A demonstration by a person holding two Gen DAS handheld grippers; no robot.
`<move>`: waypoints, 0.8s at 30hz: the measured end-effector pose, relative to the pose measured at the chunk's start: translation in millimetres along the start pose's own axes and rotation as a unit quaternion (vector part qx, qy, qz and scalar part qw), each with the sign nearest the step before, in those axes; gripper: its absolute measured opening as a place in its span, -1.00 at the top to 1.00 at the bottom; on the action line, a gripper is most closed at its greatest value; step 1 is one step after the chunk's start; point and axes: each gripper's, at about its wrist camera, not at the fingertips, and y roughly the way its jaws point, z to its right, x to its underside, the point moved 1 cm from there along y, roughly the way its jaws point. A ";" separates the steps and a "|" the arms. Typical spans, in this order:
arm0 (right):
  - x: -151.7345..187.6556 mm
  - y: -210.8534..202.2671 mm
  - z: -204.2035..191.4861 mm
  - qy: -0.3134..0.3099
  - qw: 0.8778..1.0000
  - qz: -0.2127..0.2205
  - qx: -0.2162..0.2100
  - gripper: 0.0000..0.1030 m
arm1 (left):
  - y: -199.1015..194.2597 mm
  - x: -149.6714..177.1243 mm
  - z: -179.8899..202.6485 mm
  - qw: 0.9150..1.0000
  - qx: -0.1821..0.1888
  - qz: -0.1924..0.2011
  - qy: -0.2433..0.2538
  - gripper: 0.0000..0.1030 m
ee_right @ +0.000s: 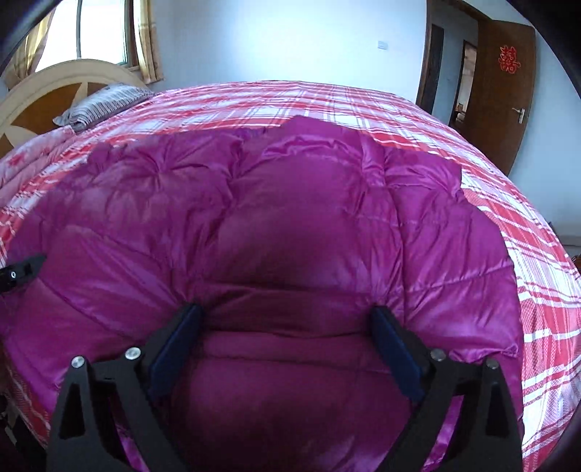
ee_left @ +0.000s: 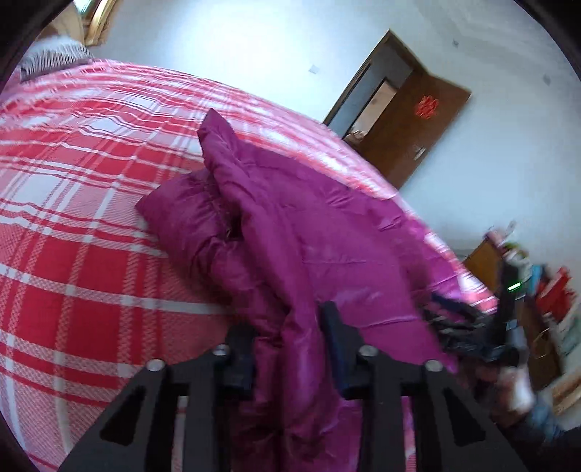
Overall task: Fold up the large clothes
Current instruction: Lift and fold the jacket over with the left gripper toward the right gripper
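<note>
One magenta quilted down jacket [ee_right: 276, 225] lies spread over the near part of a bed covered by a red-and-white plaid sheet [ee_left: 72, 225], its shiny padded panels facing up and its hem end hanging toward the cameras. In the left wrist view a sleeve [ee_left: 225, 159] is folded across the body of the garment, pointing toward the far side of the bed. The left gripper [ee_left: 287, 348] has drawn its fingers in on a bunched ridge of the jacket's fabric, which runs between the pads and is pinched there. The right gripper [ee_right: 287, 345] hangs over the jacket's darker ribbed band with its fingers spread wide (nothing is pressed between them). Beyond the bed are a striped pillow [ee_right: 105, 101] by a curved headboard [ee_right: 47, 94], a curtained window [ee_right: 105, 32], pale walls and a brown wooden door [ee_right: 504, 94] bearing a red paper decoration [ee_right: 508, 60].
</note>
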 end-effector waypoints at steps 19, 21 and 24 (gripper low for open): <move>16.8 -13.5 28.8 0.005 0.997 0.034 -0.067 -0.79 | 58.2 -30.5 255.6 0.958 0.169 0.007 0.232 0.46; 23.8 -30.0 51.3 0.024 0.995 0.034 -0.089 -0.72 | 78.6 -24.6 256.7 0.959 0.175 -0.009 0.224 0.44; 41.9 -65.0 95.1 0.051 0.992 0.051 -0.102 -0.73 | 108.6 -15.0 254.4 0.961 0.170 -0.031 0.217 0.44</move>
